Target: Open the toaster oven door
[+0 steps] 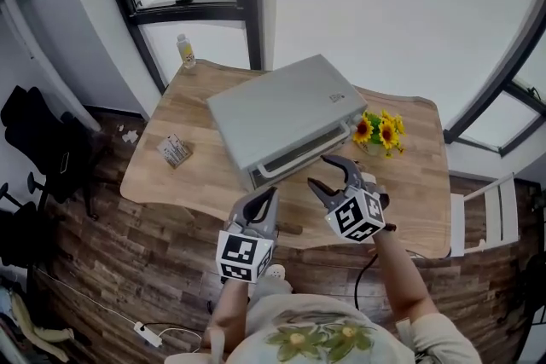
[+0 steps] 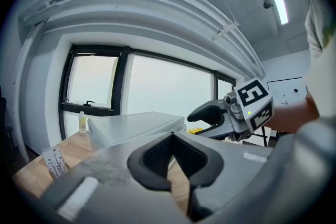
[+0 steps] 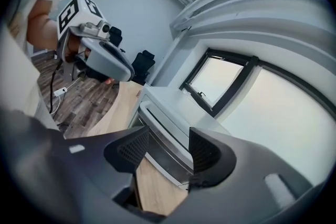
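Observation:
The grey toaster oven (image 1: 286,111) stands on the wooden table (image 1: 409,183), with its door (image 1: 299,156) facing me and closed. My right gripper (image 1: 322,172) hovers just in front of the door's right half, its jaws open and nothing between them. In the right gripper view the open jaws (image 3: 169,147) frame the door and its long handle (image 3: 164,131), a little short of them. My left gripper (image 1: 271,193) hangs over the table's front edge, left of the right one, shut and empty. The left gripper view shows its closed pads (image 2: 172,157) below the oven (image 2: 136,126).
Yellow flowers (image 1: 380,132) stand just right of the oven. A small packet (image 1: 175,151) lies on the table's left part, and a little bottle (image 1: 185,51) stands at its back corner. Black chairs (image 1: 34,132) are on the left, a white chair (image 1: 482,200) on the right.

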Demonstrator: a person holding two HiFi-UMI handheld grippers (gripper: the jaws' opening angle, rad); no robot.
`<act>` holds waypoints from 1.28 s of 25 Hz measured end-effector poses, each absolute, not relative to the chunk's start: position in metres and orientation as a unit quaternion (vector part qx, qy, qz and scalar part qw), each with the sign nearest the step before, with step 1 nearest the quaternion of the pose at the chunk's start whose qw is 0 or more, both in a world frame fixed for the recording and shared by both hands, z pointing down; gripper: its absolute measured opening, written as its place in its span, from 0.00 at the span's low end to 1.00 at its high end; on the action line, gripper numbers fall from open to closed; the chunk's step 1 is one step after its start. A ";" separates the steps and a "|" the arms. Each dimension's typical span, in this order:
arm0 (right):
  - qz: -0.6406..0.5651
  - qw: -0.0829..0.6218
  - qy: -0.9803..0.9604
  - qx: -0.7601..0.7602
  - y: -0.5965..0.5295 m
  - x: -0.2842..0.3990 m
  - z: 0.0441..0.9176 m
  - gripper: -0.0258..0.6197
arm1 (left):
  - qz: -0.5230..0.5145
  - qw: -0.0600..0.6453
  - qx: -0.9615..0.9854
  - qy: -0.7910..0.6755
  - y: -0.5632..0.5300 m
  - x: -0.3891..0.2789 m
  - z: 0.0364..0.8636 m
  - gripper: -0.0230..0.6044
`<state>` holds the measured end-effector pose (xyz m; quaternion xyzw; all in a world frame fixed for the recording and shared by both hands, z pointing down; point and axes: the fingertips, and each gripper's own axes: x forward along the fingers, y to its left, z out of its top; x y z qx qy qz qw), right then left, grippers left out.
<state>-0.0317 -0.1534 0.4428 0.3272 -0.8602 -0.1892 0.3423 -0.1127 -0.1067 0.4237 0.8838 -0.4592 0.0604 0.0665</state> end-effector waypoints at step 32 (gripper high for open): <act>-0.199 0.485 -0.798 0.295 -0.217 -0.031 0.518 0.42 | 0.129 0.028 0.927 -0.350 -0.146 -0.106 0.463 0.56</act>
